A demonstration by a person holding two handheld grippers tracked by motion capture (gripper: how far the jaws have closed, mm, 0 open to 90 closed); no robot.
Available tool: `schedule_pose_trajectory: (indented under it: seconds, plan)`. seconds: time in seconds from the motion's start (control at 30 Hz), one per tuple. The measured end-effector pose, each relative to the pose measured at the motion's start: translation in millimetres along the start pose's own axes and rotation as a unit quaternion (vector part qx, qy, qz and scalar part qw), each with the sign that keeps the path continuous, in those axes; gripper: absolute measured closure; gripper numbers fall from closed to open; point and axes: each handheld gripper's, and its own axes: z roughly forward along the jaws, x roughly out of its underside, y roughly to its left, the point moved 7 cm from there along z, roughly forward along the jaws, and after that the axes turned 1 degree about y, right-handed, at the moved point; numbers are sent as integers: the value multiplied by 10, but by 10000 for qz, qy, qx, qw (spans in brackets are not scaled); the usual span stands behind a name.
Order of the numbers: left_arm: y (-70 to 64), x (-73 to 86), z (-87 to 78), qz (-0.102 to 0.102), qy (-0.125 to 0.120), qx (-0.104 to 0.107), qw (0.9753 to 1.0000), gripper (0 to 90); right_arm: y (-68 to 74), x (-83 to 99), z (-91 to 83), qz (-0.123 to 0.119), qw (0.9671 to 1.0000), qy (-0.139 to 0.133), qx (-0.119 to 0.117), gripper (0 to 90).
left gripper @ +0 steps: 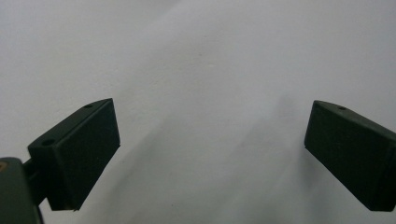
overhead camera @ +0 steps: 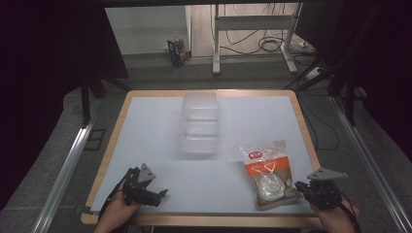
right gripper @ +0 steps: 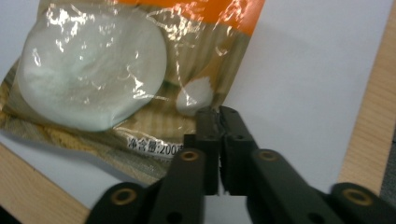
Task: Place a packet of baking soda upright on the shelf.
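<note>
White table point(overhead camera: 145, 126) with clear container point(overhead camera: 199, 124), food packet point(overhead camera: 268, 171).

Clear plastic container point(overhead camera: 199, 123) sits on white table point(overhead camera: 145, 126), lid shut, toward the far middle. Behind table: metal desk frame point(overhead camera: 252, 36) on grey floor, cables point(overhead camera: 269, 44) by it, small dark box point(overhead camera: 177, 52) left of frame.

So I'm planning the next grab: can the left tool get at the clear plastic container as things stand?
Probably yes. The left tool is open, and bare table lies between it and the clear plastic container. The food bag sits off to the right.
</note>
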Motion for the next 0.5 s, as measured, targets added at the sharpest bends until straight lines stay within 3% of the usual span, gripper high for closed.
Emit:
schedule_pose_trajectory:
  seconds: [0.13, 0.5]
  plan:
    - [-2, 0, 0, 15, 9, -1, 10000, 34, -14, 20, 19, 50, 9998, 171, 90, 888]
    - [-6, 0, 2, 39, 23, -11, 10000, 34, -55, 81, 65, 197, 9991, 368, -6, 888]
